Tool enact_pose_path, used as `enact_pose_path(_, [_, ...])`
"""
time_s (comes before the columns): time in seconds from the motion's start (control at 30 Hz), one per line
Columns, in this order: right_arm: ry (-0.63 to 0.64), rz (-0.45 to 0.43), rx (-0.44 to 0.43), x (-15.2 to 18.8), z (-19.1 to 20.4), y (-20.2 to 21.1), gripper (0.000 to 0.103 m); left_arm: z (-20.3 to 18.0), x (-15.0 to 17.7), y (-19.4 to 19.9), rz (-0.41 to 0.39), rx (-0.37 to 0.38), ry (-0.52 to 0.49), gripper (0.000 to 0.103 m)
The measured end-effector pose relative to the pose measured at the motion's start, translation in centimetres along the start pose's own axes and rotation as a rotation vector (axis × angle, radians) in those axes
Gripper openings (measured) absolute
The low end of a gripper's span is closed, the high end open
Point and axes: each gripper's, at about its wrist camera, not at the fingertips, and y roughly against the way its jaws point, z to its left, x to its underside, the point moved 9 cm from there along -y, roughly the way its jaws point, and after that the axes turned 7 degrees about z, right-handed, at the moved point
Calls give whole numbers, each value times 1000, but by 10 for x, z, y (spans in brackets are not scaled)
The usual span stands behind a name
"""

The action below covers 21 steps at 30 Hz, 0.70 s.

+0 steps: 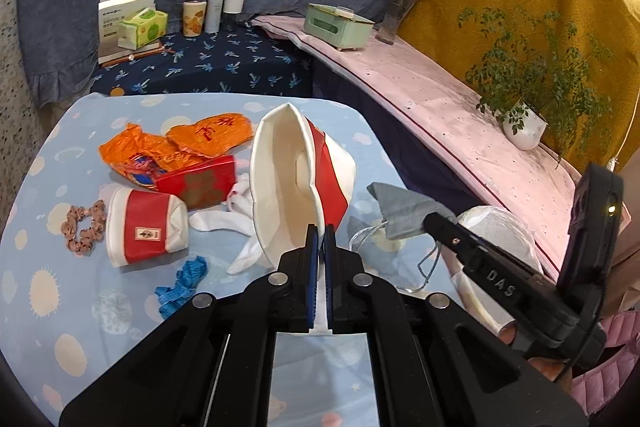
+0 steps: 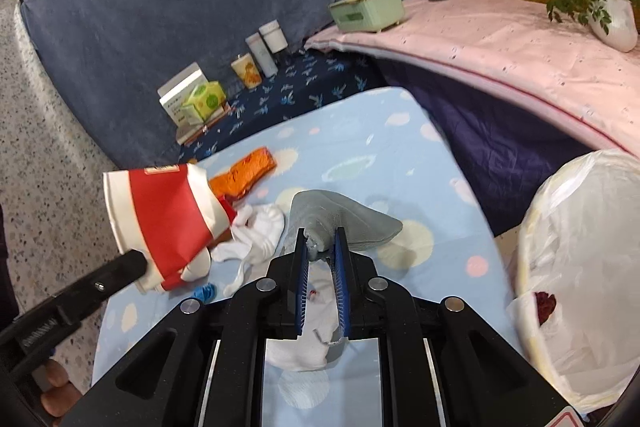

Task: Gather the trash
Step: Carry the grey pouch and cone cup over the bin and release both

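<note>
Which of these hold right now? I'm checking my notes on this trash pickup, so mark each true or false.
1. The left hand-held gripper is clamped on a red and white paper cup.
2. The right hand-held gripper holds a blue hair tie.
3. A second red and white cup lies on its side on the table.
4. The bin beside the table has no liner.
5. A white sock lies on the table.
1. True: the left hand-held gripper pinches the rim of the paper cup.
2. False: the right hand-held gripper grips a grey face mask.
3. True: the second cup.
4. False: the bin has a white plastic liner.
5. True: the white sock.
</note>
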Motion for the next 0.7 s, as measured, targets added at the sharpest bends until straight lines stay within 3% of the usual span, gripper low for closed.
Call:
enact_pose_path(0.27, [-27,-80,40,-18,-42,53,12,-61,-2,-12,14,45,-82,3])
enact_pose_path(0.7, [-161,-149,171,-10,-160,117,12,-189,16,-42,66,152,-267,3])
